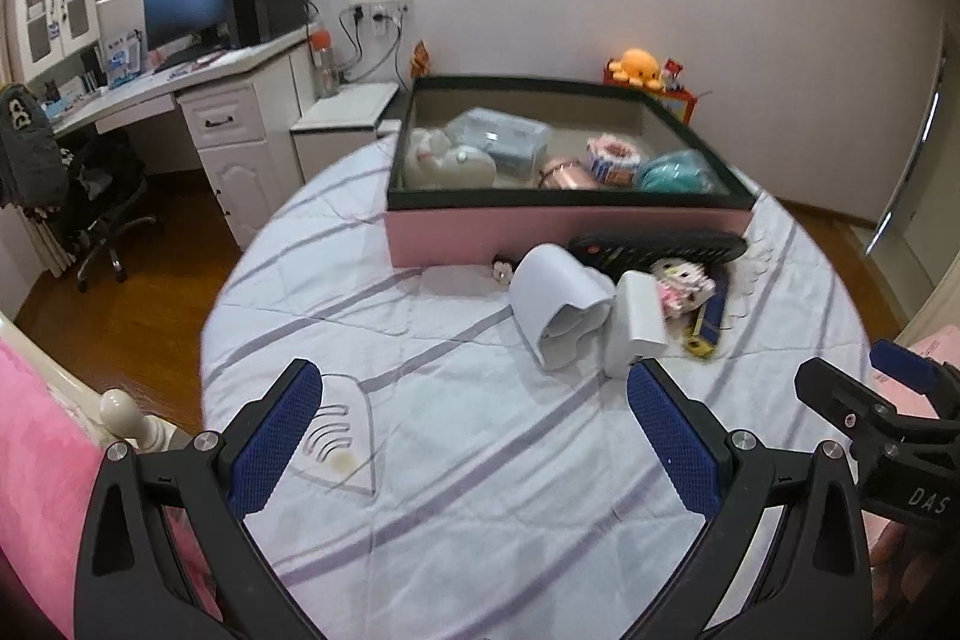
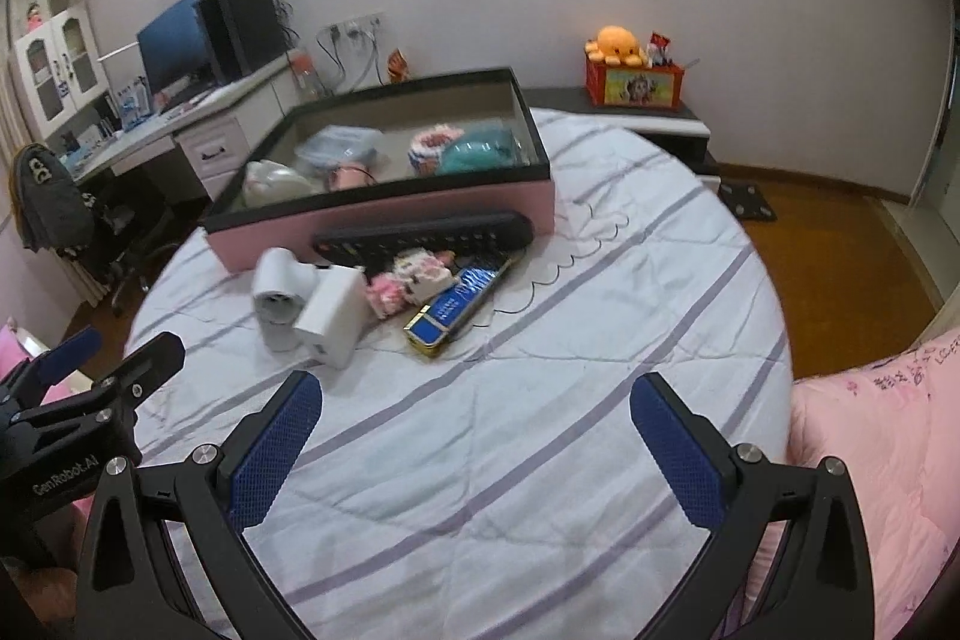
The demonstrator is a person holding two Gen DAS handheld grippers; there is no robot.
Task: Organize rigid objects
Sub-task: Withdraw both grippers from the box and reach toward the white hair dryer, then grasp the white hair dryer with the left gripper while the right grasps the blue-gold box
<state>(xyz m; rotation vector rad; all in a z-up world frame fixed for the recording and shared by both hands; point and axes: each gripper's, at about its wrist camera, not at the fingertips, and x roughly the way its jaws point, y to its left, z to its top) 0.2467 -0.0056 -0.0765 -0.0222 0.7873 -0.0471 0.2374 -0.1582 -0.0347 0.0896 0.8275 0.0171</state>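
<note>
A pink box (image 1: 564, 226) (image 2: 384, 220) with a dark rim sits on the striped white bed sheet and holds several items. In front of it lie a black remote (image 1: 657, 249) (image 2: 423, 232), a white hair-dryer-like device (image 1: 555, 307) (image 2: 279, 298), a white cuboid (image 1: 636, 322) (image 2: 330, 319), a pink-and-white block toy (image 1: 681, 289) (image 2: 414, 283) and a blue-and-gold flat case (image 1: 711, 322) (image 2: 459, 307). My left gripper (image 1: 474, 436) hovers open just short of the white cuboid. My right gripper (image 2: 477, 442) is open over bare sheet, with nothing between its fingers.
A desk (image 1: 180, 88) with a monitor, drawers and an office chair (image 1: 90, 196) stands at the left. Behind the box is a low white cabinet (image 1: 348, 112) and a red box with an orange plush (image 2: 624, 46). Pink bedding (image 2: 876, 460) lies at the right.
</note>
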